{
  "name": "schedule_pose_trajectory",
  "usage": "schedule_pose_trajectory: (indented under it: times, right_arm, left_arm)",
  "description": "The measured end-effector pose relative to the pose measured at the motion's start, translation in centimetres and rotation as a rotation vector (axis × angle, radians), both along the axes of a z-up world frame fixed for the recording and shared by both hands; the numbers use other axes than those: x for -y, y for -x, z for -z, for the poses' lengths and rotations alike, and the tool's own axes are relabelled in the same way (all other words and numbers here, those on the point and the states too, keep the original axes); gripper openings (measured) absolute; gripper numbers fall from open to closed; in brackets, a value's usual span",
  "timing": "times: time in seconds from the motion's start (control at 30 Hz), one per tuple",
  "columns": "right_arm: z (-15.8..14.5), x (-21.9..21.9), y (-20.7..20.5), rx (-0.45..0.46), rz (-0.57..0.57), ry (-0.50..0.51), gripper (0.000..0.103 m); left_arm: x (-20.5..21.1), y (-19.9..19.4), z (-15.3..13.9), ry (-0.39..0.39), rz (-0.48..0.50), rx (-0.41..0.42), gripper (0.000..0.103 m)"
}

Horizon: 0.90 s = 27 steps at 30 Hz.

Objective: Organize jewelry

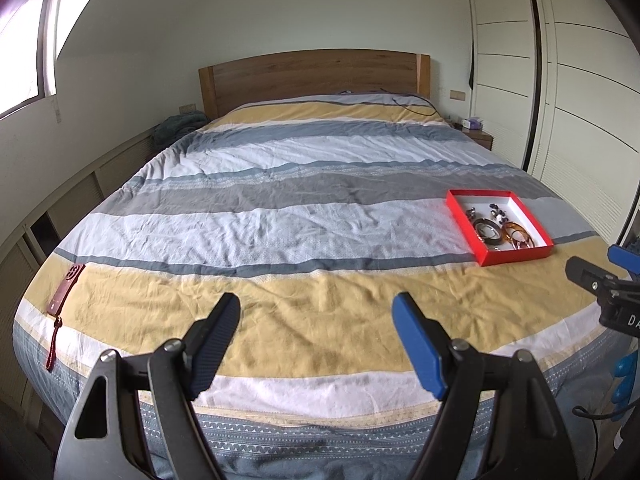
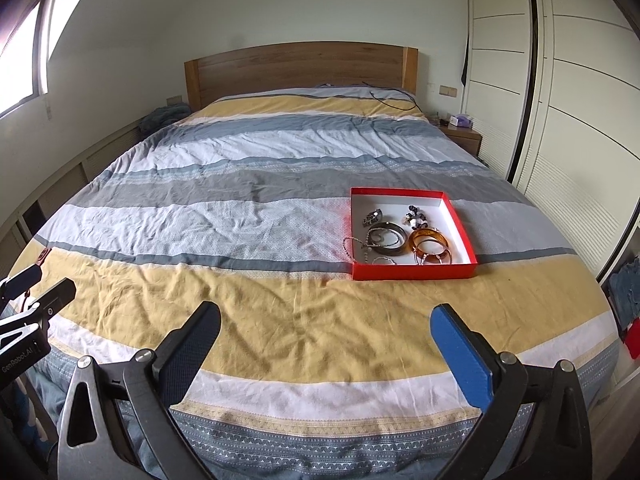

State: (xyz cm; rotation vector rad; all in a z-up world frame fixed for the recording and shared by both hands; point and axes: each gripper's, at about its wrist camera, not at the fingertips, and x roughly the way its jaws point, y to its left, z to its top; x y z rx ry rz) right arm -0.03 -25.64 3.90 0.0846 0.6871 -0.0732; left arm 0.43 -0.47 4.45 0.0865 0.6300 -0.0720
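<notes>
Jewelry point(image 2: 404, 236) lies in a box point(image 2: 460, 220) on the bed's point(image 2: 280, 320) right side.

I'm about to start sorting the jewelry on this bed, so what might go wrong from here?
1. A beaded chain hangs over the left wall of the red box; nudging the box may drag it onto the bedspread.
2. The amber bangle and dark bangle lie against smaller pieces, so the open right gripper might lift several together.
3. The soft, wrinkled bedspread may let the box tilt under pressure.
</notes>
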Motion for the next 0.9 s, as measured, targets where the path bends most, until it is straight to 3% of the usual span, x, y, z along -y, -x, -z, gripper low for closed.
schedule_pose_trajectory:
  times: [0.9]
  right_arm:
    - [1.4,0.1,-0.2,-0.024,0.003,0.009,0.103]
  left_arm:
    - [-1.3,-0.7,2.2,0.020,-0.033,-0.073,0.077]
